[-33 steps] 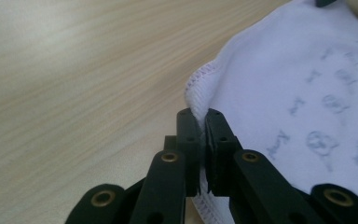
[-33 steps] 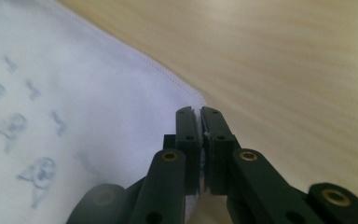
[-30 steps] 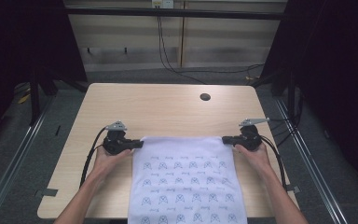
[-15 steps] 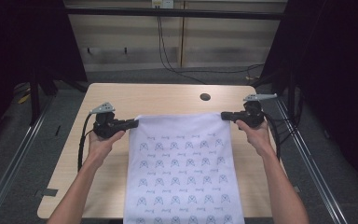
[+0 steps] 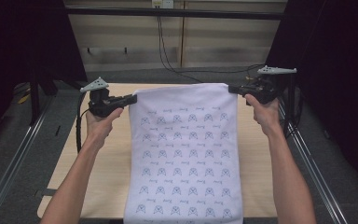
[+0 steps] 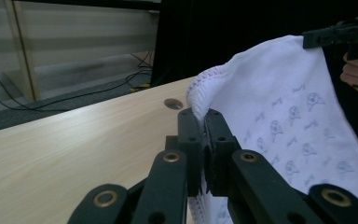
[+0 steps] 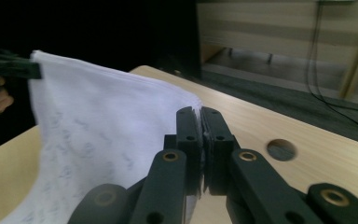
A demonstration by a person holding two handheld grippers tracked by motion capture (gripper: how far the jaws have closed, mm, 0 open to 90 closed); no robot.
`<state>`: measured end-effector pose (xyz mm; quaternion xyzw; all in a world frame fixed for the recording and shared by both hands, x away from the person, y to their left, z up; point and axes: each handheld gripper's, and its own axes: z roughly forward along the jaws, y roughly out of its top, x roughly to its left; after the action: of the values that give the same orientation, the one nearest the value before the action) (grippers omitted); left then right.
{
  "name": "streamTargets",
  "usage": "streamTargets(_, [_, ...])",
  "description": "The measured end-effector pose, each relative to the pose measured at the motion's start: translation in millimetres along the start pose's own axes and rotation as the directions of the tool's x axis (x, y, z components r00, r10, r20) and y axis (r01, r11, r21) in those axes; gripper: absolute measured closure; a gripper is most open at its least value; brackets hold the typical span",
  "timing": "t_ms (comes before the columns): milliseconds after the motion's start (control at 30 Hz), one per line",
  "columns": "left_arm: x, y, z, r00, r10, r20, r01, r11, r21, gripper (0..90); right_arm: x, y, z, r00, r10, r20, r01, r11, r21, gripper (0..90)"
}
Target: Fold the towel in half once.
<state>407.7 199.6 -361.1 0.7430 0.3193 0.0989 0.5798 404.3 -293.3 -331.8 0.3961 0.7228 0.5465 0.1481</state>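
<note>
A white cloth (image 5: 184, 149) with a small blue print hangs stretched between my two grippers above the wooden table (image 5: 109, 158). My left gripper (image 5: 133, 98) is shut on the cloth's top left corner, and the left gripper view shows the stitched hem (image 6: 200, 93) pinched between the jaws (image 6: 204, 123). Over on the other side, my right gripper (image 5: 231, 88) is shut on the top right corner, where the cloth (image 7: 107, 126) runs into the closed jaws (image 7: 200, 122). The lower part of the cloth drapes down over the table's near edge.
A round hole (image 5: 201, 87) sits in the tabletop near the far edge, partly behind the cloth. Metal frame rails (image 5: 14, 154) run along both sides of the table. Black cables (image 5: 177, 70) lie on the floor beyond it.
Both grippers have risen and moved toward the far side of the table, lifting the cloth's top edge off the tabletop. The cloth now hangs taut and longer between them.
</note>
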Motion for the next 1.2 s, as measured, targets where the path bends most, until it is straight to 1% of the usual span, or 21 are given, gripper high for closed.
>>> streamTargets(100, [-19.6, -14.6, -5.8, 0.9978, 0.061, 0.024, -0.063, 0.9952, 0.075, 87.2, 16.4, -19.7, -3.7, 0.9993, -0.032, -0.017, 0.033, 0.998, 0.057, 87.2])
streamTargets(167, [-29.1, -25.2, -12.3, 0.9963, 0.069, 0.051, -0.073, 0.9947, 0.073, 87.1, 22.1, -35.5, -9.1, 0.9985, -0.024, -0.049, 0.027, 0.998, 0.063, 87.2])
streamTargets(400, [-47.6, -47.7, -43.2, 0.9933, 0.039, 0.108, -0.047, 0.9962, 0.073, 87.2, 47.5, -67.1, -43.4, 0.9968, -0.022, -0.076, 0.027, 0.997, 0.066, 87.5])
streamTargets(433, [-60.5, -56.4, -57.2, 0.9877, 0.045, 0.15, -0.055, 0.9967, 0.061, 87.1, 64.3, -76.0, -60.1, 0.9968, -0.027, -0.075, 0.032, 0.997, 0.069, 87.5])
streamTargets(467, [-60.5, -56.4, -57.2, 0.9877, 0.045, 0.15, -0.055, 0.9967, 0.061, 87.1, 64.3, -76.0, -60.1, 0.9968, -0.027, -0.075, 0.032, 0.997, 0.069, 87.5])
streamTargets(533, [-69.7, -65.5, -62.4, 0.9822, 0.026, 0.186, -0.041, 0.9963, 0.076, 87.1, 92.5, -94.6, -77.0, 0.9952, -0.058, -0.079, 0.066, 0.992, 0.109, 87.5])
streamTargets(567, [-74.7, -71.0, -64.1, 0.9822, 0.035, 0.185, -0.055, 0.9933, 0.102, 87.1, 92.5, -94.6, -77.0, 0.9952, -0.058, -0.079, 0.066, 0.992, 0.109, 87.5])
streamTargets(600, [-78.7, -78.1, -65.1, 0.9828, 0.04, 0.18, -0.064, 0.9895, 0.13, 87.1, 99.1, -101.8, -79.7, 0.9949, -0.064, -0.077, 0.074, 0.987, 0.14, 87.5])
streamTargets(633, [-80.3, -88.7, -65.8, 0.9784, 0.003, 0.207, -0.037, 0.9856, 0.165, 87.1, 109.3, -122.0, -84.8, 0.9946, -0.054, -0.089, 0.07, 0.979, 0.191, 87.5])
streamTargets(733, [-82.1, -115.7, -69.9, 0.9735, -0.053, 0.223, -0.004, 0.9687, 0.248, 87.1, 114.5, -140.0, -88.3, 0.9946, -0.042, -0.095, 0.063, 0.971, 0.229, 87.5])
streamTargets(767, [-83.5, -125.7, -74.8, 0.9726, -0.061, 0.224, 0.0, 0.9652, 0.262, 87.1, 119.8, -164.0, -94.2, 0.9959, -0.01, -0.09, 0.036, 0.957, 0.289, 87.5])
streamTargets(800, [-84.1, -131.4, -77.8, 0.9719, -0.074, 0.224, 0.011, 0.9629, 0.27, 87.1, 119.8, -164.0, -94.2, 0.9959, -0.01, -0.09, 0.036, 0.957, 0.289, 87.5])
streamTargets(833, [-88.4, -147.8, -80.3, 0.9673, -0.109, 0.229, 0.029, 0.9444, 0.328, 87.1, 122.5, -182.2, -97.4, 0.9957, 0.029, -0.088, 0.002, 0.943, 0.333, 87.5])
streamTargets(867, [-88.4, -147.8, -80.3, 0.9673, -0.109, 0.229, 0.029, 0.9444, 0.328, 87.1, 125.0, -189.5, -98.0, 0.995, 0.04, -0.091, -0.005, 0.935, 0.354, 87.5])
streamTargets(933, [-94.5, -160.2, -78.2, 0.9697, -0.092, 0.226, -0.002, 0.9239, 0.383, 87.1, 127.2, -194.0, -98.3, 0.9947, 0.043, -0.094, -0.006, 0.93, 0.366, 87.5])
streamTargets(967, [-98.5, -171.4, -73.1, 0.9718, -0.08, 0.222, -0.025, 0.9013, 0.432, 87.0, 132.9, -202.5, -97.6, 0.9966, 0.03, -0.077, 0.004, 0.914, 0.405, 87.5])
streamTargets(1000, [-98.5, -171.4, -73.1, 0.9718, -0.08, 0.222, -0.025, 0.9013, 0.432, 87.0, 134.6, -204.9, -97.5, 0.9985, 0.016, -0.052, 0.007, 0.909, 0.416, 87.5])
streamTargets(1067, [-97.1, -176.8, -61.0, 0.9778, -0.053, 0.203, -0.052, 0.8763, 0.479, 86.9, 133.5, -209.7, -93.6, 0.9992, 0.02, -0.035, -0.002, 0.896, 0.445, 87.5])
streamTargets(1133, [-95.3, -175.8, -59.9, 0.9776, -0.061, 0.201, -0.042, 0.8807, 0.472, 86.9, 132.2, -213.5, -90.2, 0.9984, 0.037, -0.043, -0.014, 0.889, 0.457, 87.5])
streamTargets(1167, [-89.4, -175.8, -57.8, 0.9775, -0.081, 0.195, -0.021, 0.8809, 0.473, 86.9, 131.4, -220.1, -84.1, 0.9983, 0.039, -0.043, -0.013, 0.87, 0.494, 87.5])
streamTargets(1200, [-89.4, -175.8, -57.8, 0.9775, -0.081, 0.195, -0.021, 0.8809, 0.473, 86.9, 131.4, -220.1, -84.1, 0.9983, 0.039, -0.043, -0.013, 0.87, 0.494, 87.5])
